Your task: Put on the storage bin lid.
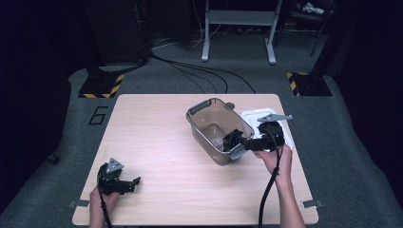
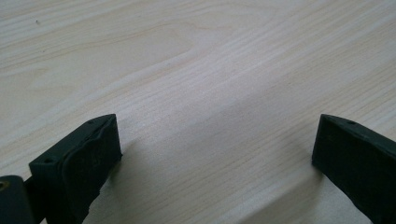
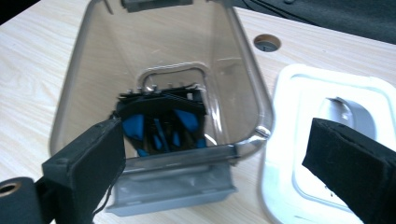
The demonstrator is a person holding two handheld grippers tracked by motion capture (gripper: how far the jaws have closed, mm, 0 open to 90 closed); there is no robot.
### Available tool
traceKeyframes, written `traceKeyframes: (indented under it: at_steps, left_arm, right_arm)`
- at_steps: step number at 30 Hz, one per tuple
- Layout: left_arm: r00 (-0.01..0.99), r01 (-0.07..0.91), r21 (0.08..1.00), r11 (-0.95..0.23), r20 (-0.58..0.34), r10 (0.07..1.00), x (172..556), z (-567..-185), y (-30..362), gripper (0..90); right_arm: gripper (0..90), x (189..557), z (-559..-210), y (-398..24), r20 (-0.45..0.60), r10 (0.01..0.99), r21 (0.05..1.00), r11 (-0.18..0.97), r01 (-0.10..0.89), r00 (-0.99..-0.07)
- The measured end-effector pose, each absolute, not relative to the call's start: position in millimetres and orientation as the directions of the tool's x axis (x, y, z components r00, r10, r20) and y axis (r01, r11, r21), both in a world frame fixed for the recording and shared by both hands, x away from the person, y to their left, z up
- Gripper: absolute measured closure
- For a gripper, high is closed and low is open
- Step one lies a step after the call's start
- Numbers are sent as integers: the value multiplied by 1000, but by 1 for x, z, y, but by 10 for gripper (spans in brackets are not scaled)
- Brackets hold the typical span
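High view: a person is holding a gripper in each hand over a wooden table point(image 1: 157, 137).
Container: a clear plastic container point(image 1: 209, 124) is standing right of the table's middle, holding a black and blue object point(image 3: 161, 123) at its near end.
Lid: a white lid point(image 3: 299, 140) is lying just right of the container.
Right gripper: the right gripper point(image 3: 212, 154) is hovering at the container's near end, jaws spread wide, gripping nothing.
Left gripper: the left gripper point(image 2: 217, 154) is sitting low over the near left corner, jaws wide apart, holding nothing.

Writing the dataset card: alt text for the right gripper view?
Open right gripper jaws frame a clear container holding a black-and-blue object. A white lid lies beside it on the wooden table.
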State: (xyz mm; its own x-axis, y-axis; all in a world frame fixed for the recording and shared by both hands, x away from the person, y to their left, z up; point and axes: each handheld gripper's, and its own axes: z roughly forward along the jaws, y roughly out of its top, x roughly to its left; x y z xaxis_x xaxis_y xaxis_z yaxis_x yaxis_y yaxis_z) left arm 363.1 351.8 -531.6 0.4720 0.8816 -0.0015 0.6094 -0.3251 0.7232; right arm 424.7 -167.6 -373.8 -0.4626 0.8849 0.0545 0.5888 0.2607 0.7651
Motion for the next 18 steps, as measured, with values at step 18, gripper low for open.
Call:
traceKeyframes:
  at_steps: [18]
  left_arm:
    - [473, 608, 723, -327, 1, 881, 363, -532, 352, 12]
  right_arm:
    - [39, 447, -395, -216, 77, 939, 743, 171, 647, -336]
